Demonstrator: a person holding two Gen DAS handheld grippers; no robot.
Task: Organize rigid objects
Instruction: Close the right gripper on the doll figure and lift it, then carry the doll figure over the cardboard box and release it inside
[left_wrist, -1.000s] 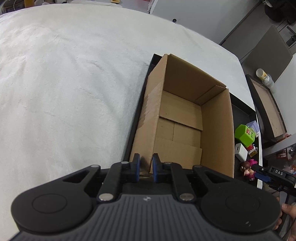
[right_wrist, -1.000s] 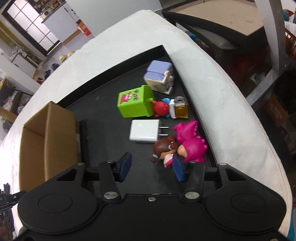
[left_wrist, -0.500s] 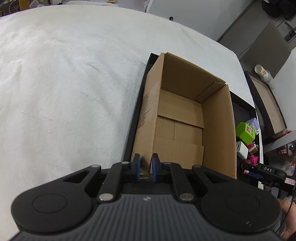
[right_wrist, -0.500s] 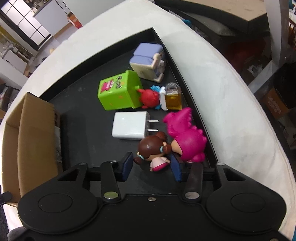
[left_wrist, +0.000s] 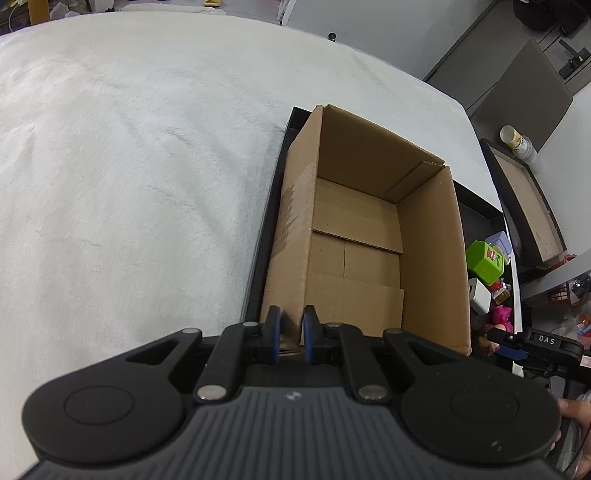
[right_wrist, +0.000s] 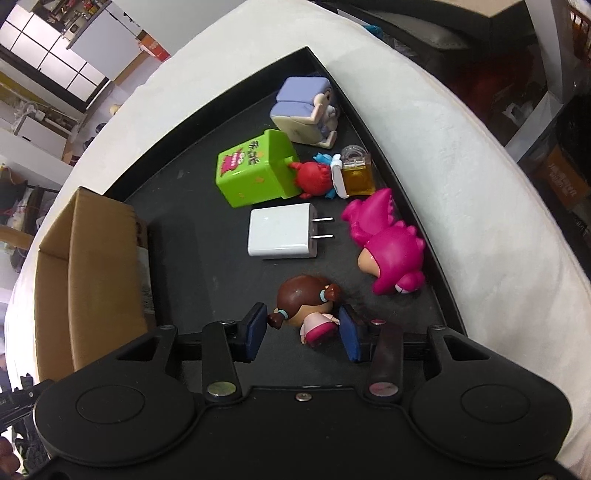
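The left gripper (left_wrist: 290, 334) pinches the near wall of the cardboard box (left_wrist: 430, 254) (nothing visible inside). The right gripper (right_wrist: 303, 334) is spread wide around a brown-haired doll (right_wrist: 306, 299) lying on the black tray (right_wrist: 192, 225). Beyond lie a white charger (right_wrist: 282, 232), pink dinosaur (right_wrist: 389, 242) and green cube (right_wrist: 255, 168).

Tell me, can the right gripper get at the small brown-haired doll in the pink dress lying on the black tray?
Probably yes. The right gripper is open with the brown-haired doll already lying between its fingers, nothing in between.
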